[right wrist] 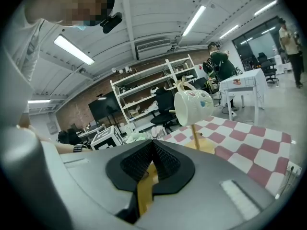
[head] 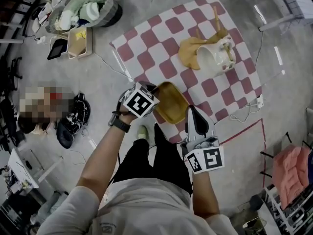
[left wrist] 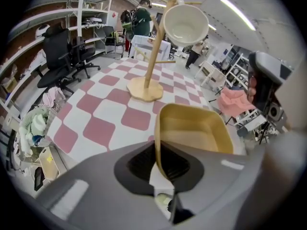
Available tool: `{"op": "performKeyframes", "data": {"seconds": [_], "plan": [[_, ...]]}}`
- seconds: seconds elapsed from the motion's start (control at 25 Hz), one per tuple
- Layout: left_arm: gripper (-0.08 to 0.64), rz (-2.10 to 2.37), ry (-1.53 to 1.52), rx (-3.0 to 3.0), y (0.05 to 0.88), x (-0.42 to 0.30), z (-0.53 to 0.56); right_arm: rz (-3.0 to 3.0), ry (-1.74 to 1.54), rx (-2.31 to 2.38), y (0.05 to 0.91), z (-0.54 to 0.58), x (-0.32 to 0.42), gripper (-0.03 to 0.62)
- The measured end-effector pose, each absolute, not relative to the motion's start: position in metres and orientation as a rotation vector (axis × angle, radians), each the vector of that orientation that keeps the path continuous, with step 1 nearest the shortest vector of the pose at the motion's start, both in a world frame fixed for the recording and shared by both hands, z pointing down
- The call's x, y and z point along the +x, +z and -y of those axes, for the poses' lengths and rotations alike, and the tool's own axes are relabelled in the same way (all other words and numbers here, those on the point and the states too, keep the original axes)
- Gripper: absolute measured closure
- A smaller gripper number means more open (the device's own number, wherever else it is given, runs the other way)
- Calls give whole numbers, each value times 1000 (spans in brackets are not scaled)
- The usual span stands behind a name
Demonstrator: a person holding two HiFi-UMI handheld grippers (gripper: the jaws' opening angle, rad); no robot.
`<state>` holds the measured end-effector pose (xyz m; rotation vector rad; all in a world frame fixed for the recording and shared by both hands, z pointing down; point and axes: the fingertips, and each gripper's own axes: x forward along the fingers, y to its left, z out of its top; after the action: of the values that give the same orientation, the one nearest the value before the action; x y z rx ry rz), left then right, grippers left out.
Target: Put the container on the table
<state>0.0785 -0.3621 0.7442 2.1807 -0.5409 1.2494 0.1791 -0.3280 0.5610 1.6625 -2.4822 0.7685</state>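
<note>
A tan, open-topped container (head: 171, 102) hangs over the near edge of the red-and-white checkered table (head: 161, 38). My left gripper (head: 154, 96) is shut on its left rim, and my right gripper (head: 189, 110) is shut on its right rim. In the left gripper view the container (left wrist: 194, 133) opens toward the table (left wrist: 110, 114), its wall pinched in my left gripper (left wrist: 160, 163). The right gripper view shows only a thin strip of the container's rim (right wrist: 145, 188) clamped in my right gripper (right wrist: 152, 159).
A white mug (head: 215, 55) hangs on a wooden stand (head: 188, 50) at the table's far right. On the floor are a laundry basket (head: 88, 9), a beige tray (head: 79, 42), a dark bag (head: 71, 119), cables and a power strip (head: 259, 101).
</note>
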Motion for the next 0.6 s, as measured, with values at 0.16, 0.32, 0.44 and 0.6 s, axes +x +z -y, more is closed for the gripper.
{"op": "performKeyframes", "data": {"seconds": [0.16, 0.32, 0.44, 0.6], "plan": [[540, 535, 1264, 2163, 762, 84, 371, 2476, 784, 1655, 570, 332, 181, 583], [540, 531, 1298, 2158, 778, 88, 375, 2463, 801, 1659, 581, 331, 186, 583], [540, 527, 1311, 2160, 787, 92, 377, 2451, 815, 1661, 587, 329, 189, 583], [540, 533, 1303, 2156, 795, 95, 380, 2447, 829, 1660, 590, 327, 192, 583]]}}
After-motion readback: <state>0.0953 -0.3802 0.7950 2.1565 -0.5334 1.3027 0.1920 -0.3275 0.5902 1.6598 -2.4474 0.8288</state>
